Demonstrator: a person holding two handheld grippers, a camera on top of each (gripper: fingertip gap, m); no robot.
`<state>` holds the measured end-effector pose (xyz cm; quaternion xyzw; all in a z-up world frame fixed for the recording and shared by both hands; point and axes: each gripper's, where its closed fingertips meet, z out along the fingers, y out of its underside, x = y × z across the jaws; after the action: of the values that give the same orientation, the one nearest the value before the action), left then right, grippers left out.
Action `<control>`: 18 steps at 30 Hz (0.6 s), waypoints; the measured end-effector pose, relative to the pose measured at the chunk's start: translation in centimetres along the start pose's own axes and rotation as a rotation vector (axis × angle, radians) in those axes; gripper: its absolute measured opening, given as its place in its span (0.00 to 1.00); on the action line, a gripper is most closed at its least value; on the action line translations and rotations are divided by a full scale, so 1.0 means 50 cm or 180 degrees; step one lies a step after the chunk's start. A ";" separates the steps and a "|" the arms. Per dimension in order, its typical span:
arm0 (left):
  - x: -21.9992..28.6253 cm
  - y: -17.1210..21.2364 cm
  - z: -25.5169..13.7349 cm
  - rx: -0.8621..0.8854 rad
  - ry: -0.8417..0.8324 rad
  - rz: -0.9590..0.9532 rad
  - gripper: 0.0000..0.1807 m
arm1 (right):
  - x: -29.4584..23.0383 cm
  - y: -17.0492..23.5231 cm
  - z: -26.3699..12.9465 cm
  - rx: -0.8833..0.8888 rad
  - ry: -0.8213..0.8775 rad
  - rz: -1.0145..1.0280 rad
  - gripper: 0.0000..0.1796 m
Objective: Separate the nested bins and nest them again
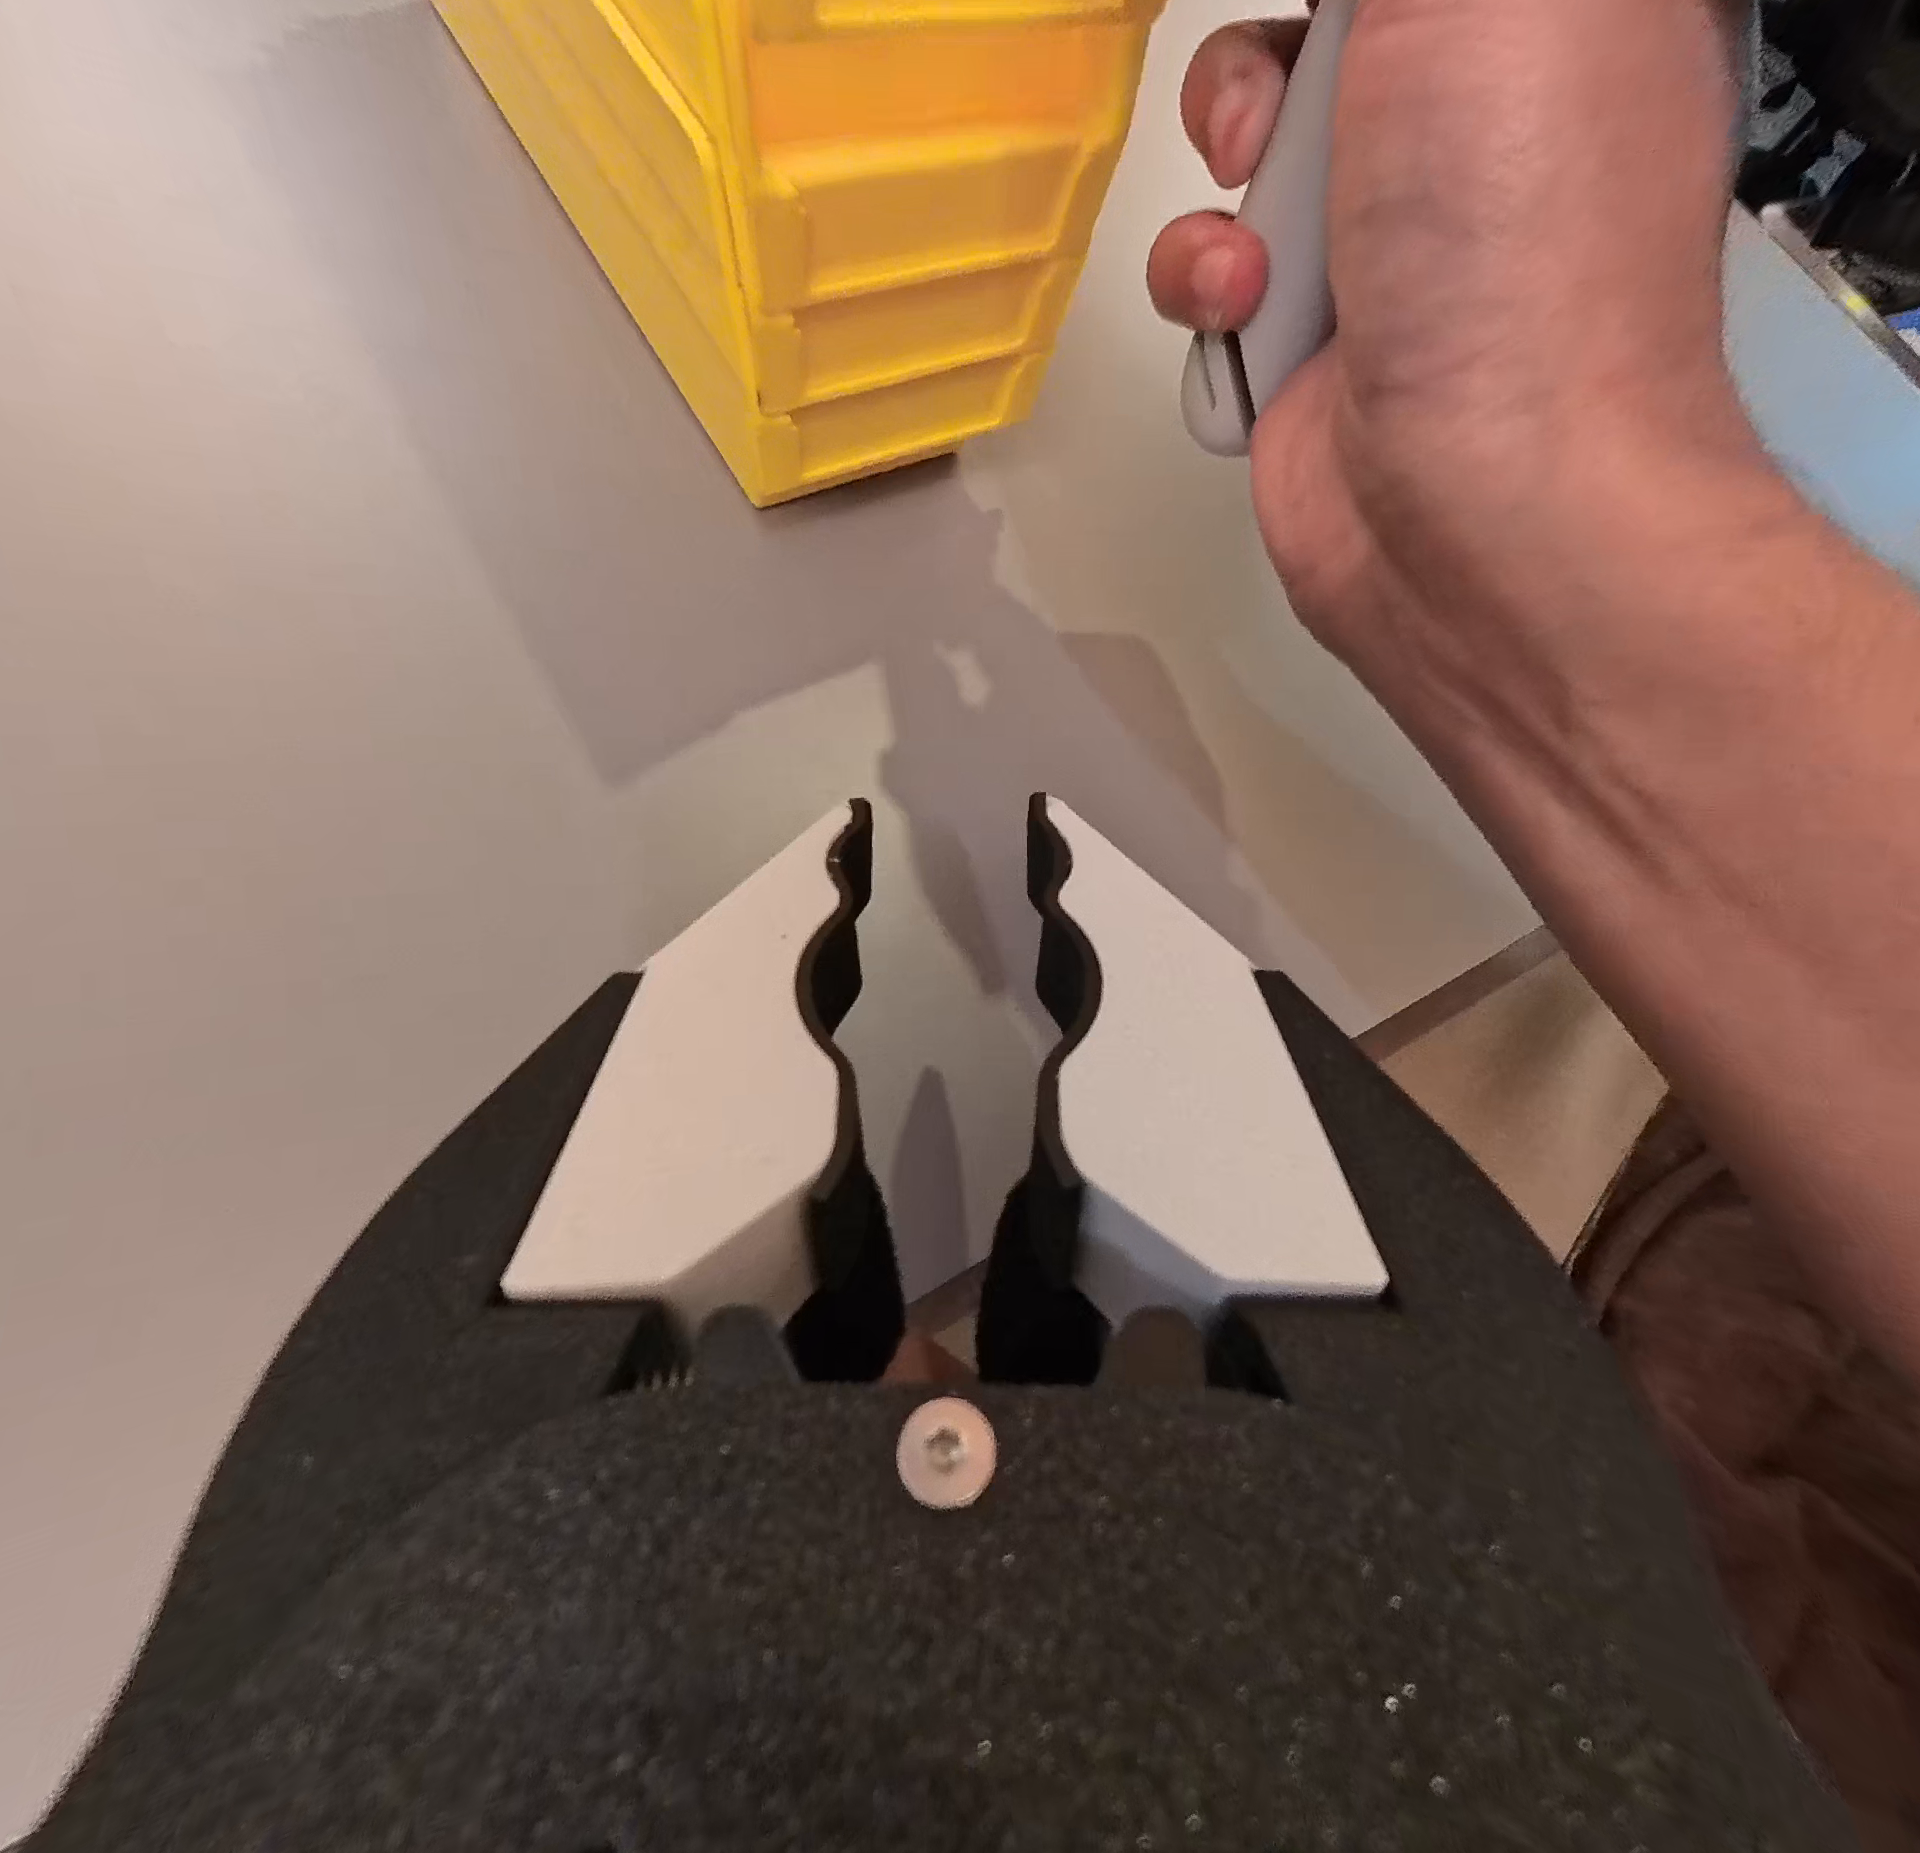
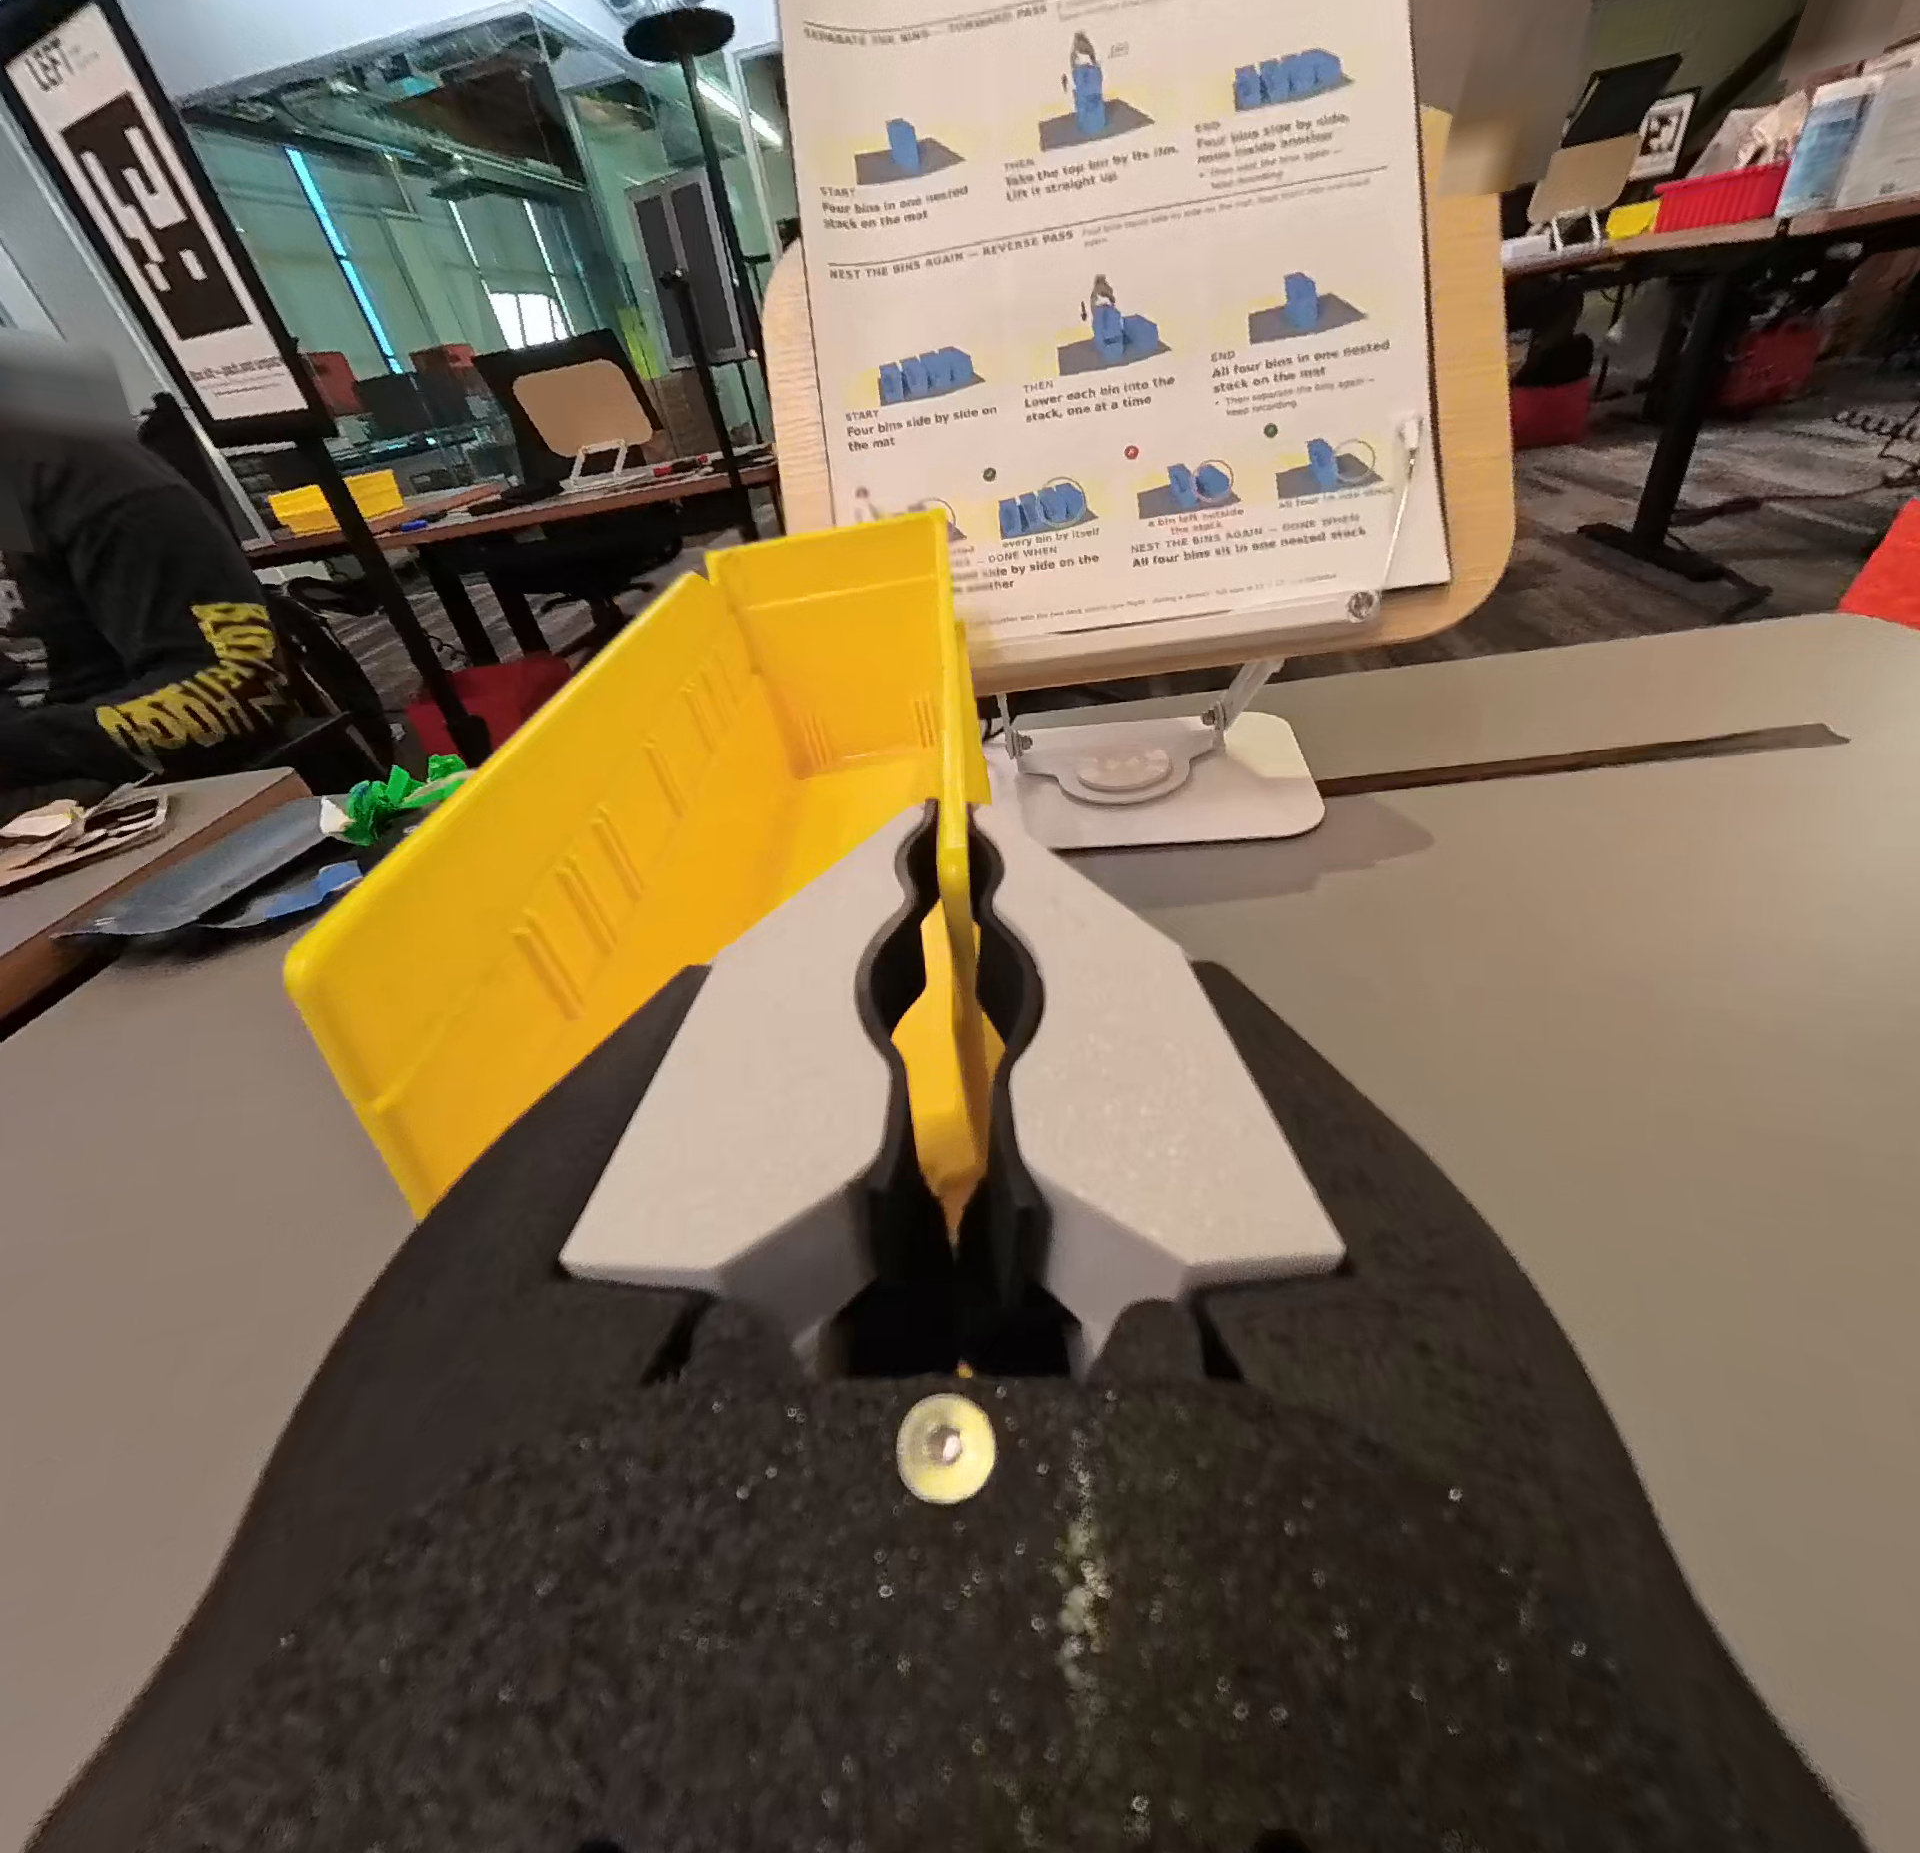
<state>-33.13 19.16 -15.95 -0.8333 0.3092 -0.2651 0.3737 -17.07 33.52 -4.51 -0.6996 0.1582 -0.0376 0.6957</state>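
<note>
We see the stack of nested bins point(image 1: 831, 193) on the table point(image 1: 312, 660), ahead of our left gripper point(image 1: 949, 816) and left of our hand point(image 1: 1455, 276). One bin point(image 2: 623, 868) sits in our right gripper point(image 2: 954, 827), with a sheet on a stand point(image 2: 1112, 276) behind it.

left wrist view looks steeply down; right wrist view level, close.
</note>
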 end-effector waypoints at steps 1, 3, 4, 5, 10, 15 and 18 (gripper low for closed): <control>0.000 0.000 0.000 -0.0002 0.0005 -0.0002 0.15 | 0.002 0.006 -0.001 -0.0043 0.0020 0.0066 0.00; 0.002 0.001 0.000 -0.0005 0.0008 0.0007 0.15 | 0.004 0.016 -0.003 -0.0071 0.0044 0.0084 0.01; 0.002 0.001 0.000 -0.0004 0.0007 0.0014 0.15 | 0.004 0.020 -0.003 -0.0072 0.0056 0.0030 0.00; 0.003 0.001 0.000 -0.0004 0.0008 0.0016 0.15 | 0.005 0.024 -0.003 -0.0074 0.0076 -0.0034 0.01; 0.002 0.001 0.000 -0.0006 0.0010 0.0010 0.15 | 0.005 0.042 -0.004 -0.0136 0.0180 -0.0151 0.01; 0.006 0.003 0.002 -0.0016 0.0016 0.0028 0.15 | 0.001 0.046 -0.004 -0.0274 0.0118 -0.0132 0.01; 0.008 0.003 0.001 -0.0011 0.0011 0.0052 0.15 | -0.001 0.050 -0.008 -0.0460 0.0055 -0.0081 0.01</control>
<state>-32.87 18.84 -16.00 -0.8310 0.3170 -0.2629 0.3739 -17.62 33.21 -6.94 -0.7496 0.1576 -0.0409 0.6415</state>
